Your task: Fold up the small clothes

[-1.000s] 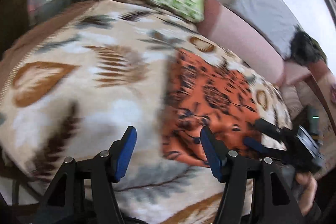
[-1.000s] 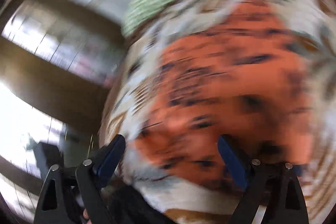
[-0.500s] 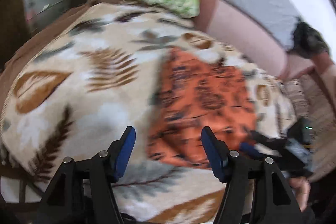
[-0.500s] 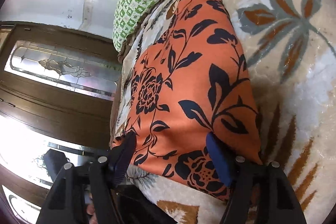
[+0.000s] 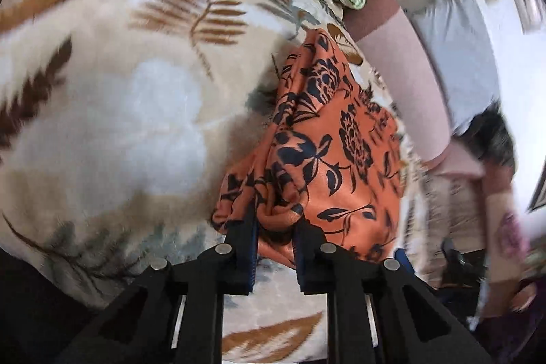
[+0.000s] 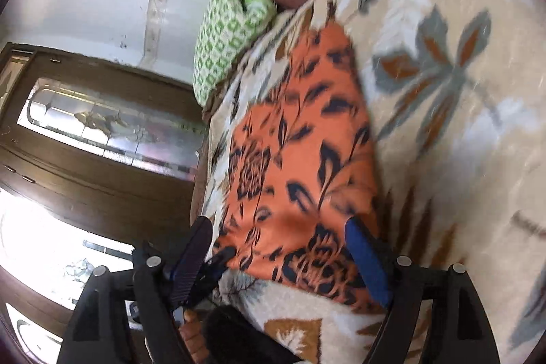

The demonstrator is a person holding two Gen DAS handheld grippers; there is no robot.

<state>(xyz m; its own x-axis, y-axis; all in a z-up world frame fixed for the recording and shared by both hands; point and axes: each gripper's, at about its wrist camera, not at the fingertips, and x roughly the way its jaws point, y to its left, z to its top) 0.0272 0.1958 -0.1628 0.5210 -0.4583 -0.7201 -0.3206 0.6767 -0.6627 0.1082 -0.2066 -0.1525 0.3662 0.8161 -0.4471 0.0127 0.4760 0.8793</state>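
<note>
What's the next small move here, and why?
Probably close the right gripper on the cloth's near edge. Left gripper already pinches a bunched corner; the right is open, straddling the hem, so both grips would allow a lift and fold.

The black plastic left gripper (image 5: 273, 227) and its twin, the black plastic right gripper (image 6: 283, 248), are showing blue ribbed pads (image 6: 367, 263) inside their jaws (round silver screws are glinting at each pivot).

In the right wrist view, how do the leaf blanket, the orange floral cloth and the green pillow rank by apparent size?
1. Leaf blanket, largest.
2. Orange floral cloth.
3. Green pillow, smallest, though it lies farther from the camera, so this is unsure.
</note>
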